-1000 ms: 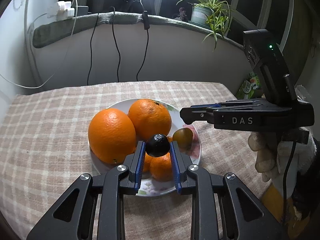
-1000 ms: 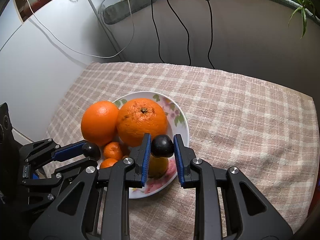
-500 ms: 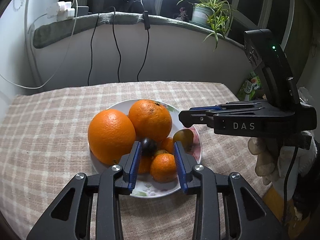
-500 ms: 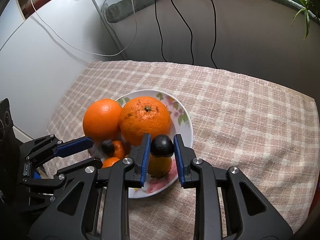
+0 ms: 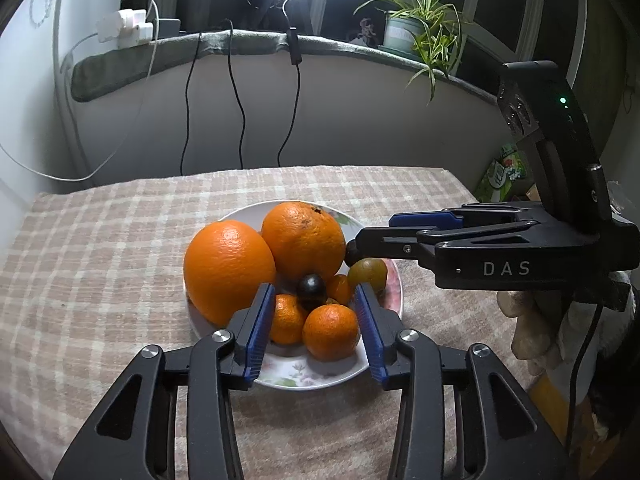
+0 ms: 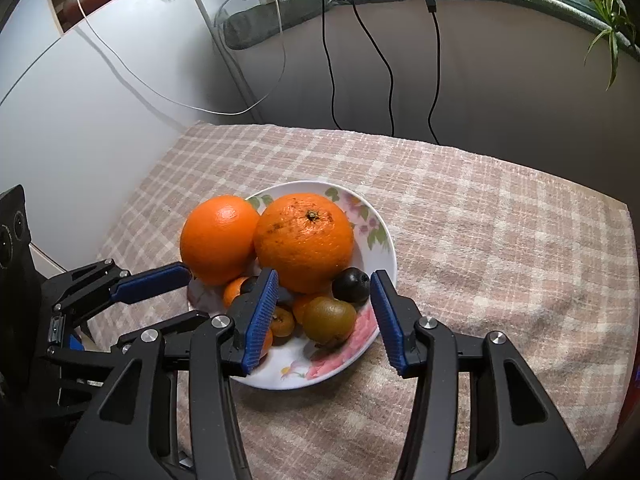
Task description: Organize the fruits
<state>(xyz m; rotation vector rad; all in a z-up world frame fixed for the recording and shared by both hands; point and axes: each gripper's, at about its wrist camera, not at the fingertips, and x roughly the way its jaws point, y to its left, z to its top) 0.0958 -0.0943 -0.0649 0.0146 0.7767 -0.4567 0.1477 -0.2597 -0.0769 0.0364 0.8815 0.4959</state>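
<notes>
A flowered white plate [image 5: 296,380] [image 6: 384,240] holds two big oranges [image 5: 228,268] [image 6: 304,240], several small mandarins [image 5: 330,332], a brown-green kiwi [image 5: 367,274] [image 6: 330,318] and two small dark round fruits. One dark fruit [image 5: 311,286] lies among the mandarins just beyond my left gripper [image 5: 313,292] [image 6: 196,294]. Its jaws are opening and nothing is gripped. The other dark fruit [image 6: 351,285] rests against the big orange and the kiwi, beyond my right gripper [image 6: 325,280] [image 5: 376,230]. Those jaws are also opening and hold nothing.
A checked cloth [image 5: 100,260] covers the table, whose right edge [image 5: 460,184] is close to the plate. Behind runs a padded ledge [image 5: 240,44] with hanging cables, a power strip [image 5: 124,30] and a potted plant [image 5: 420,36]. A gloved hand [image 5: 532,320] holds the right gripper.
Both grippers were shut on a dark fruit each. The left let go first, then the right; both fruits dropped onto the plate and the jaws widened.
</notes>
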